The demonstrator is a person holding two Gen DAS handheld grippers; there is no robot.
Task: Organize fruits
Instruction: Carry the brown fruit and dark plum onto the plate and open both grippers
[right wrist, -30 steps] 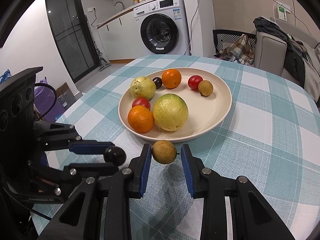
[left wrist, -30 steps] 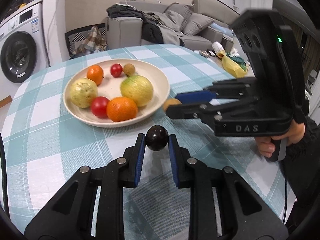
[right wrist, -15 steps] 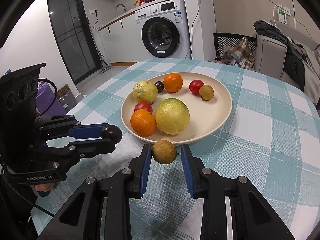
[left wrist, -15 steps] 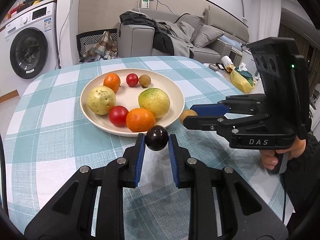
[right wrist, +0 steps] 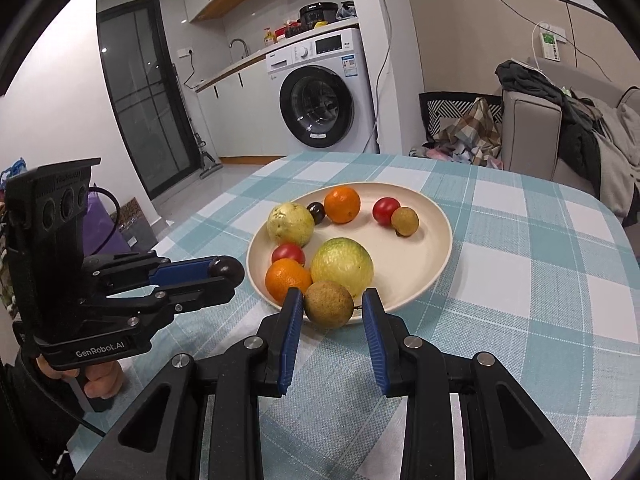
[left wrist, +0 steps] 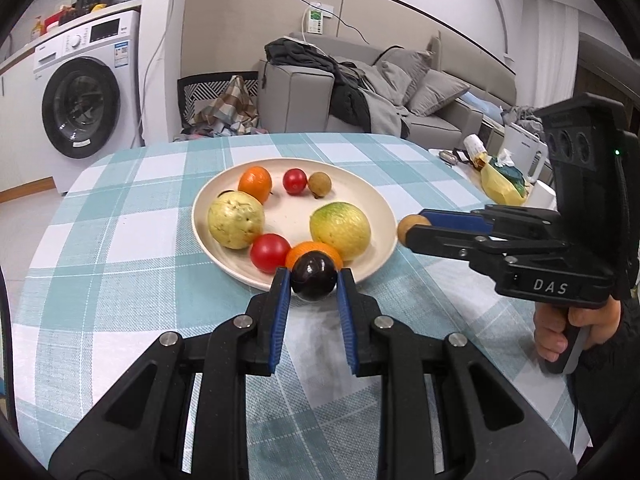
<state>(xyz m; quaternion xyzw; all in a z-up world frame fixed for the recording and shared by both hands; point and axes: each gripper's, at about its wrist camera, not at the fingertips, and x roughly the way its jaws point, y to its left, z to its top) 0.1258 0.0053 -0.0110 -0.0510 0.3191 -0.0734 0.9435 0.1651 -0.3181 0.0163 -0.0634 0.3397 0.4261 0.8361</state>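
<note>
L tongs (left wrist: 313,280) nearer plate (left wrist: 376,200), gripping plum (left wrist: 313,274).

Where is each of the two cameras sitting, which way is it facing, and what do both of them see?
Left wrist view: sits on the left gripper, looking along its fingers at the dark plum it grips, the plate and a sofa beyond; the right gripper and its hand show at right.
Right wrist view: sits on the right gripper, looking past its brown longan toward a washing machine; the left gripper shows at left.
Shared: the plate of fruit, the checked tablecloth, both grippers.
</note>
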